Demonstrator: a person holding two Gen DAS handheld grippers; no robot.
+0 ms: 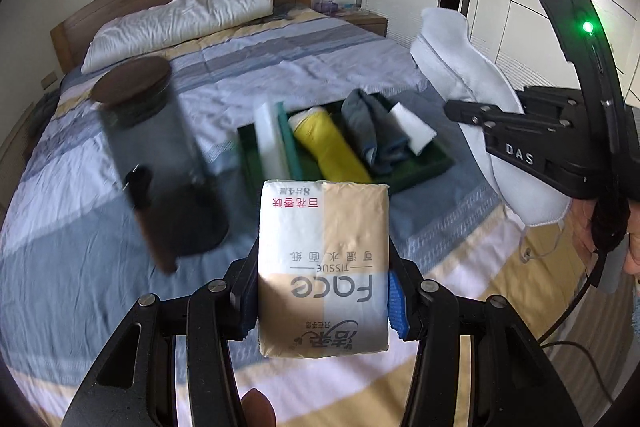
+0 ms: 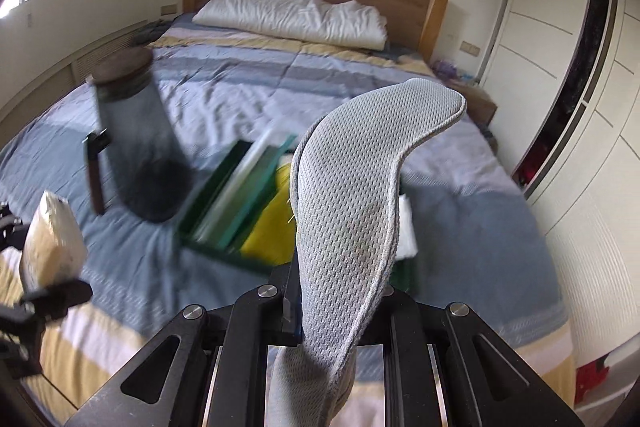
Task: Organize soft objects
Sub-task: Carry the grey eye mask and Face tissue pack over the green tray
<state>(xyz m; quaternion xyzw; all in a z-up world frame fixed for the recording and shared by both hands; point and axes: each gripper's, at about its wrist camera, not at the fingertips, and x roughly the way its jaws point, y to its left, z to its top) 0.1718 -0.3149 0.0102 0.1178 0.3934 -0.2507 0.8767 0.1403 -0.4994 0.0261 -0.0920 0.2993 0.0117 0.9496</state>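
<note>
Insole (image 2: 348, 195) mesh only on right-wrist view

Colours on the bed
Tissue pack (image 1: 324, 267) beige/white; tray (image 1: 424, 171) dark green; roll (image 1: 330, 147) yellow; bedspread (image 1: 280, 67) blue-grey/cream stripes; insole (image 2: 348, 207) grey mesh.

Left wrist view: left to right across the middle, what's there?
Jar → white foam sheet → yellow roll → grey cloth → white roll → insole → right gripper. The sheet through the white roll sit in the green tray.
</note>
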